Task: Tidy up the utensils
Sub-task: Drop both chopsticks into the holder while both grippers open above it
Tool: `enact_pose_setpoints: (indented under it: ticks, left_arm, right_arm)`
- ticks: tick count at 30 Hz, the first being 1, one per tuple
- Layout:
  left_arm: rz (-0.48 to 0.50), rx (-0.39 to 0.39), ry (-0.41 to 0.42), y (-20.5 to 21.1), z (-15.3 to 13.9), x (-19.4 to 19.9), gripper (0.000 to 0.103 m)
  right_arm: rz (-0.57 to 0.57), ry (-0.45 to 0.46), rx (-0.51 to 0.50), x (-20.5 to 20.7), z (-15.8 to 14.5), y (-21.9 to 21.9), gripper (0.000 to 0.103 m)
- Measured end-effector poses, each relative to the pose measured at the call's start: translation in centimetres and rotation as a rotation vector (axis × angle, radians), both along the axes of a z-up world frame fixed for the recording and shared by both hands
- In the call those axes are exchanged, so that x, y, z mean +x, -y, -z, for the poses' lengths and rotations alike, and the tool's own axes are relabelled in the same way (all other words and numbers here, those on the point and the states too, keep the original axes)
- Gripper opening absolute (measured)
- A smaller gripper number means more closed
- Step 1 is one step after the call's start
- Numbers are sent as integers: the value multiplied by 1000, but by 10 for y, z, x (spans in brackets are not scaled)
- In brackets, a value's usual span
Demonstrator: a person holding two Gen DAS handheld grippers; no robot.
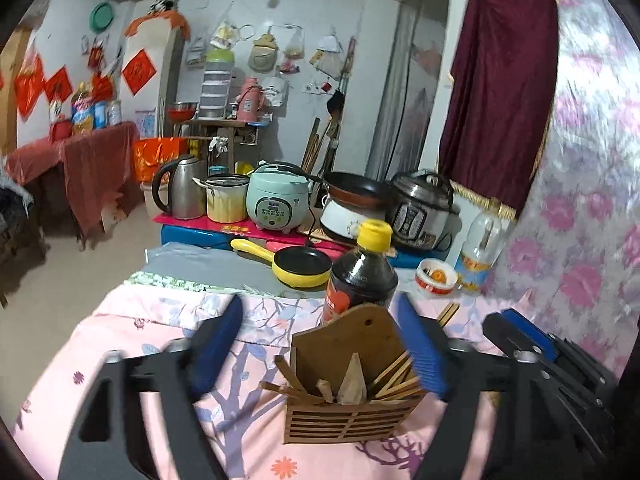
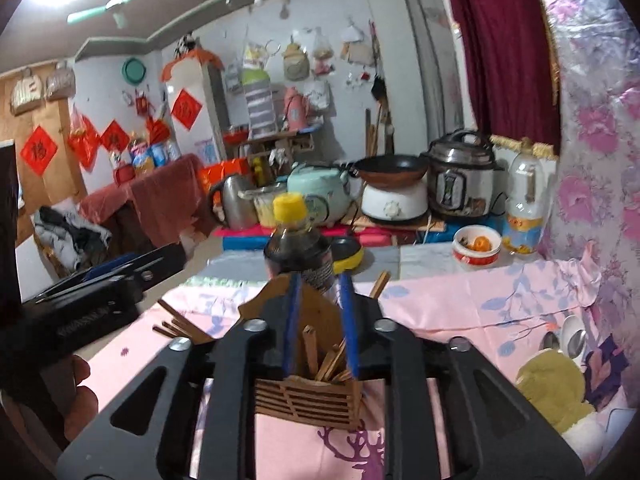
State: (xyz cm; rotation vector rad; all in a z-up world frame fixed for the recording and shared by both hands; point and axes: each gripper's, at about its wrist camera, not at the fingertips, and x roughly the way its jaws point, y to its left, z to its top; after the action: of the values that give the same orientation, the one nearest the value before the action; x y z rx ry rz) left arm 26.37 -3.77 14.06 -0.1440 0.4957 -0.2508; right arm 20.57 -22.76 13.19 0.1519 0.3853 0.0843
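My left gripper stands wide apart, my right gripper half-closed and empty — I should steady the wooden holder before adding chopsticks.

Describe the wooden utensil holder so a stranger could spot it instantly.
On the pink floral tablecloth, just in front of the dark yellow-capped bottle, stands the wooden holder. Its slatted front, arched back and bundle of chopsticks set it apart.

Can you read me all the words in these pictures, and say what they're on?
"福" (it looks like this, though it is a bit blurry): on the red diamond paper on the brown door.
Too blurred or too small to read: the labels on the dark bottle and the clear bottle, and the panel on the mint rice cooker.
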Motion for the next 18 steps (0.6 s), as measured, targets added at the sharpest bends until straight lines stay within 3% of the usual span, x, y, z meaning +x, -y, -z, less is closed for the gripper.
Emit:
enact_pose_setpoints:
  ticks: [4, 6, 9, 13, 18]
  left_arm:
    - [-21, -36, 20, -17, -12, -14, 95]
    - [-33, -32, 36, -20, -16, -21, 97]
    - [-62, 2, 61, -20, -22, -32, 97]
    - [-107, 71, 114, -17, -30, -49, 97]
    - [-148, 153, 171, -10, -35, -73, 97]
  right_arm:
    - [11, 36, 3, -12, -8, 2, 44]
    - [23, 50, 9, -17, -11, 3, 64]
    - [43, 80, 18, -26, -16, 3, 86]
    - [49, 102, -4, -37, -21, -1, 95]
    - [64, 127, -13, -56, -27, -1, 96]
